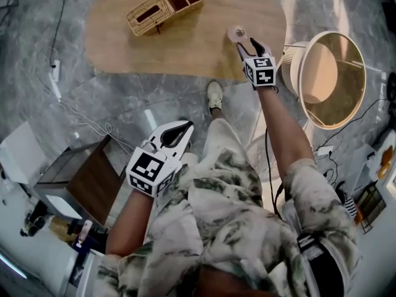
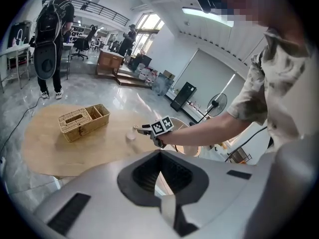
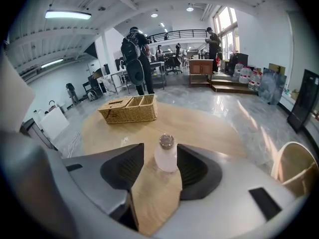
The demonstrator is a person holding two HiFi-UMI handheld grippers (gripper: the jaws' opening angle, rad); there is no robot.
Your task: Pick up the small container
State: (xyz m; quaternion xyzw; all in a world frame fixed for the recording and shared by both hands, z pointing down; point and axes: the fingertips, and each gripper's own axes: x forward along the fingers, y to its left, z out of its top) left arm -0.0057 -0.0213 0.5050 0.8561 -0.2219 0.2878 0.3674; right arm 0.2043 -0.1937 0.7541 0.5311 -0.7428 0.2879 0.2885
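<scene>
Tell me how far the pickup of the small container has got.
Done: the right gripper is placed with the small container between its open jaws. In hand: the grasp, not yet closed. To do: grip and lift; the container stands on the wooden table. The left gripper is shut, held back.

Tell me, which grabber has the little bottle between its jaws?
The right gripper, out over the wooden table: its jaws stand open with the small bottle between them. The left gripper, back by the person's lap, is shut and empty.
</scene>
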